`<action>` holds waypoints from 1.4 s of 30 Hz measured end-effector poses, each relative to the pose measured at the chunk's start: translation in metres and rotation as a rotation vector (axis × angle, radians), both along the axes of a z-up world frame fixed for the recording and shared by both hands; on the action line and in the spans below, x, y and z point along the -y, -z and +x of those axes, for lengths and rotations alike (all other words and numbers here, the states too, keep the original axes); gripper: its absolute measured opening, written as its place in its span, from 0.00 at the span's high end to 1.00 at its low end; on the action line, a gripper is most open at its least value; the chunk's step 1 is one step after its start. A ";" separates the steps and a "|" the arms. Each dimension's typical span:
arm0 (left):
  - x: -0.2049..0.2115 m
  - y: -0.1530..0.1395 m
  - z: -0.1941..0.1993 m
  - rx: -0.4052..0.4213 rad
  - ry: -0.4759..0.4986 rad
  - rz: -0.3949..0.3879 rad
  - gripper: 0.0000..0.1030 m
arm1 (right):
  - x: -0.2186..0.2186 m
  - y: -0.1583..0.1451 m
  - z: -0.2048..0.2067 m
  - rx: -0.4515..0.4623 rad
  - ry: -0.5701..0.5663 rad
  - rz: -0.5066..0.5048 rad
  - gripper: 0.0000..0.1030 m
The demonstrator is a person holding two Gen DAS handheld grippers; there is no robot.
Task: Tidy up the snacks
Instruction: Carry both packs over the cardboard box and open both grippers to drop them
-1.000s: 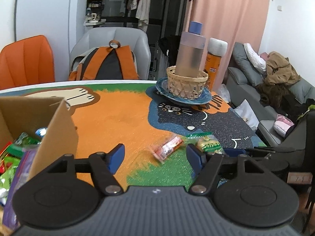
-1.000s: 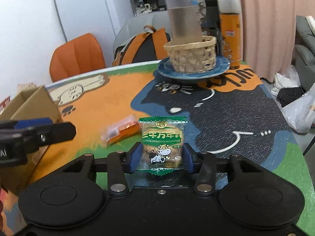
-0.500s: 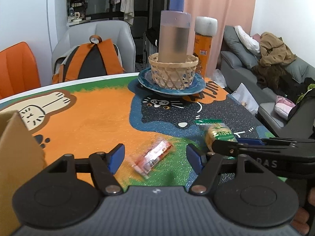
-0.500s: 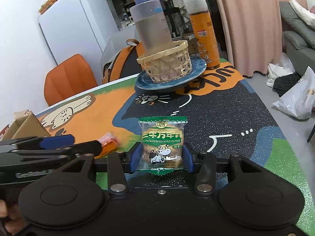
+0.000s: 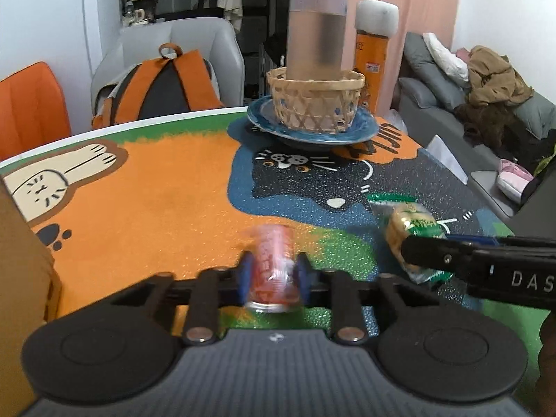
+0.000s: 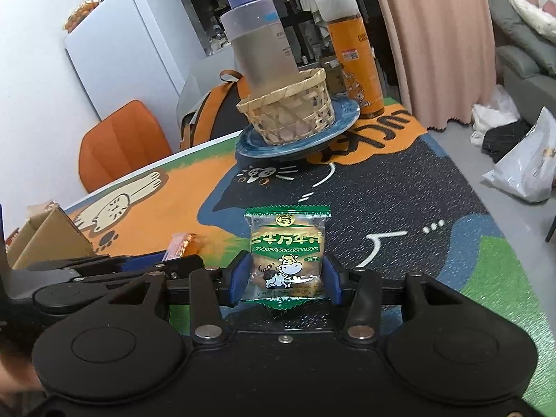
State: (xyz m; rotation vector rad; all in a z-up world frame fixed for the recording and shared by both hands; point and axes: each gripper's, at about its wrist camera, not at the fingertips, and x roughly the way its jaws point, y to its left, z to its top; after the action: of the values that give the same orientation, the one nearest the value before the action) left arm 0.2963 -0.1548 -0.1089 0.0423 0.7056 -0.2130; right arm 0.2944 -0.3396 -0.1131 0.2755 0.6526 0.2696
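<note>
My left gripper [image 5: 272,274] is shut on a red-orange snack packet [image 5: 272,264], blurred, low over the table mat. The packet's end shows in the right wrist view [image 6: 180,243] past the left gripper's fingers [image 6: 139,262]. My right gripper [image 6: 283,274] is shut on a green biscuit packet [image 6: 286,253] with a cow picture, held upright above the mat. That packet [image 5: 411,229] and the right gripper [image 5: 451,253] also show at the right of the left wrist view. The cardboard box [image 6: 45,236] stands at the left.
A wicker basket [image 5: 314,100] with a tall bottle [image 5: 316,31] sits on a blue plate [image 5: 361,132] at the far side. An orange can [image 6: 354,55] stands behind it. Chairs, a backpack [image 5: 163,87] and a sofa lie beyond the table edges.
My left gripper has moved right from the box and closed on the red-orange packet. My right gripper has kept its hold on the green packet and shifted slightly.
</note>
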 end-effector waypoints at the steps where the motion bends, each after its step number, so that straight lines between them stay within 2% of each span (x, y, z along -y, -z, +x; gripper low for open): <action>1: -0.002 -0.002 -0.002 0.000 0.000 -0.029 0.82 | -0.002 0.000 -0.001 0.000 -0.001 -0.006 0.56; 9: -0.004 -0.028 -0.031 0.051 -0.025 -0.094 0.82 | -0.009 -0.015 -0.015 0.030 0.000 0.003 0.56; 20: -0.040 -0.049 -0.075 0.085 -0.127 -0.166 0.82 | -0.027 -0.035 -0.042 0.069 -0.041 0.013 0.56; 33: -0.069 -0.083 -0.119 0.185 -0.171 -0.206 0.82 | -0.049 -0.067 -0.073 0.135 -0.063 -0.003 0.56; 42: -0.099 -0.108 -0.143 0.237 -0.214 -0.240 0.82 | -0.080 -0.084 -0.082 0.169 -0.112 -0.022 0.56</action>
State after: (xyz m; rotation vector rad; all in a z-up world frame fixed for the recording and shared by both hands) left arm 0.1537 -0.0553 -0.0013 -0.2331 0.4407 -0.0844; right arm 0.2128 -0.2597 -0.0293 0.1924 0.5039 0.3882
